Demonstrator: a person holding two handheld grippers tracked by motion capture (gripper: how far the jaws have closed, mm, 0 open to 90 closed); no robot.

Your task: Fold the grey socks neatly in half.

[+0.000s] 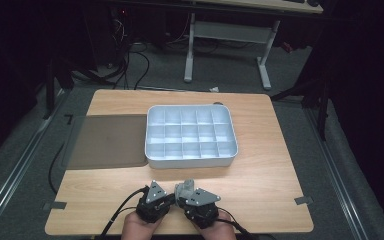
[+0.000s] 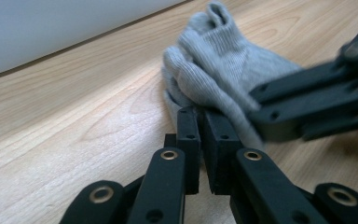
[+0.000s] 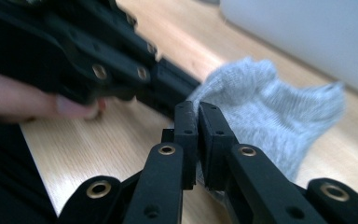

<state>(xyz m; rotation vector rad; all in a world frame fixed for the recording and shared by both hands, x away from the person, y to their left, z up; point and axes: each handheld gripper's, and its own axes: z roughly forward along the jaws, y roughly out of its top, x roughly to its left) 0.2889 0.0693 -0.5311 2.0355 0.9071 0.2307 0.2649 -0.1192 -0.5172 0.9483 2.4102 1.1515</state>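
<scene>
A grey sock [image 1: 185,186] lies bunched on the wooden table near its front edge, between my two grippers. My left gripper [image 1: 171,198] points right, and in the left gripper view its jaws [image 2: 199,113] are shut on the sock [image 2: 219,60] at its near edge. My right gripper [image 1: 181,196] points left. Its jaws [image 3: 197,108] are shut on the sock's [image 3: 270,107] other end. The two grippers nearly touch. Each shows in the other's view: the right gripper [image 2: 317,102] and the left gripper [image 3: 88,51], with a fingertip on it.
A white tray [image 1: 152,161] with several small compartments stands at the table's middle, just beyond the grippers. A dark flat mat [image 1: 107,140] lies to its left. Bare wood stretches right of the tray and along the front edge [image 1: 270,220].
</scene>
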